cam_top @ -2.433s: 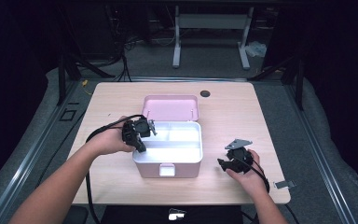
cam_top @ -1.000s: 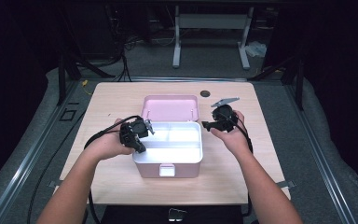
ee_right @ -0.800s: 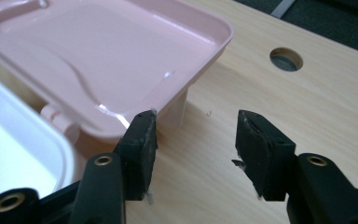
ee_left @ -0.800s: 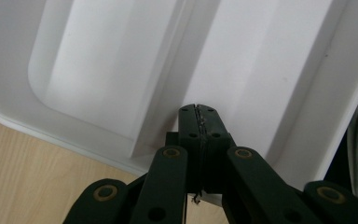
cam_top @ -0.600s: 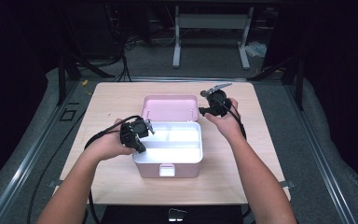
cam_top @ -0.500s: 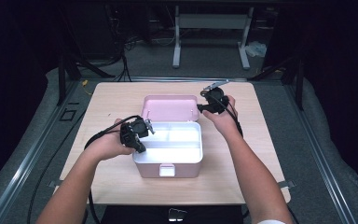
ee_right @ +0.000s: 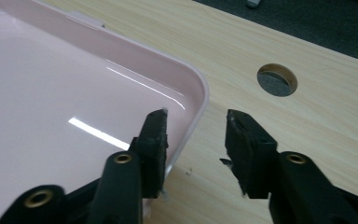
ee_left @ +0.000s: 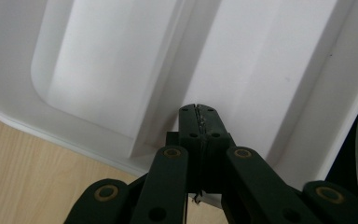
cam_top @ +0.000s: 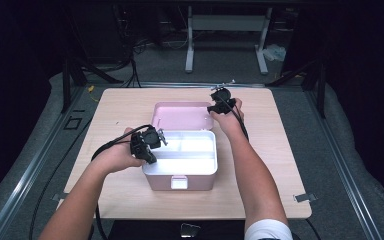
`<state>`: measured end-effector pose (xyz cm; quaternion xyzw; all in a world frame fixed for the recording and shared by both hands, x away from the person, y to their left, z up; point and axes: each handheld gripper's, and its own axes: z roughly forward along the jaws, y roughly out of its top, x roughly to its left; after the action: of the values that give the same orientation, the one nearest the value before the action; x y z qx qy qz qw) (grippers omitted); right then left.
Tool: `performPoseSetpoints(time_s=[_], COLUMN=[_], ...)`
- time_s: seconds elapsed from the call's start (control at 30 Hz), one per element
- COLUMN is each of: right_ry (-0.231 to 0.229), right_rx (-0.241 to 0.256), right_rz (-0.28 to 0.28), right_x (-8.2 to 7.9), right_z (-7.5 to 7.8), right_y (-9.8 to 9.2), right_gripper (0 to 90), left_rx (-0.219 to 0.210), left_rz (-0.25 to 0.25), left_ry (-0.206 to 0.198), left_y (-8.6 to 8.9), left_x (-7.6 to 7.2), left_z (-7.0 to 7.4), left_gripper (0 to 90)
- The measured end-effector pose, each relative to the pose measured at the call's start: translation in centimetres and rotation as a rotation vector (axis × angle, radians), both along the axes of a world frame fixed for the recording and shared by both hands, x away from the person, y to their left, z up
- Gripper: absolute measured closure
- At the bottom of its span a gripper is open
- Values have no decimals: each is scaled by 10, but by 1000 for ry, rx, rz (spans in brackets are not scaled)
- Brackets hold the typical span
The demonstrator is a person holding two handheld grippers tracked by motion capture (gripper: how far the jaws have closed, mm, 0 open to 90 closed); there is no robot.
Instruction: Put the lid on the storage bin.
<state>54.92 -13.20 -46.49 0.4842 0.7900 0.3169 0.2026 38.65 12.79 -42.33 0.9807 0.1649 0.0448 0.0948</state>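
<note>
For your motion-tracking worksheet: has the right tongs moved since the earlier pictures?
Yes. In the high view the right tongs went from the table's near right edge, away from the person, to the far right corner of the open pink lid.

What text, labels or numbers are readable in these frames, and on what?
None readable.
Box: plain pink wall, blank white latch, white tray without print.
Lid: plain pink, with glare streaks and no marks.
Left hand-held gripper and right hand-held gripper: black, no markings seen.
Table: bare wood grain and a round hole, no label.
</note>
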Motion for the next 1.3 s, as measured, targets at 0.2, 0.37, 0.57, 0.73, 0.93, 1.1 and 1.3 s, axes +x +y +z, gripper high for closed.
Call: performPoseSetpoints(time_s=[0.2,0.37,0.57,0.73,0.93,1.1,1.3], right_ry=[9,43,63,68,66,57,19], right_rx=[-30,-21,0,-10,-8,-23,-36], right_rz=[-5,-46,-69,-79,-98,-80,-56], right_x=[10,16,21,24,23,23,21], right_z=[-4,-9,-6,-5,-1,7,22], right_y=[12,14,14,15,17,17,16], right_gripper=[674,703,747,785,803,808,815], left_rx=[7,12,15,20,11,7,20], left_rz=[-9,-4,-7,-11,-8,-9,-16], left_ry=[-5,-11,-17,-26,-13,-13,-33], left_y=[-1,-1,-2,-3,-1,-1,-3], left_x=[-1,-2,-2,-4,-2,-2,-5], left_z=[0,0,0,0,0,0,0], left_gripper=[896,897,897,897,897,897,897])
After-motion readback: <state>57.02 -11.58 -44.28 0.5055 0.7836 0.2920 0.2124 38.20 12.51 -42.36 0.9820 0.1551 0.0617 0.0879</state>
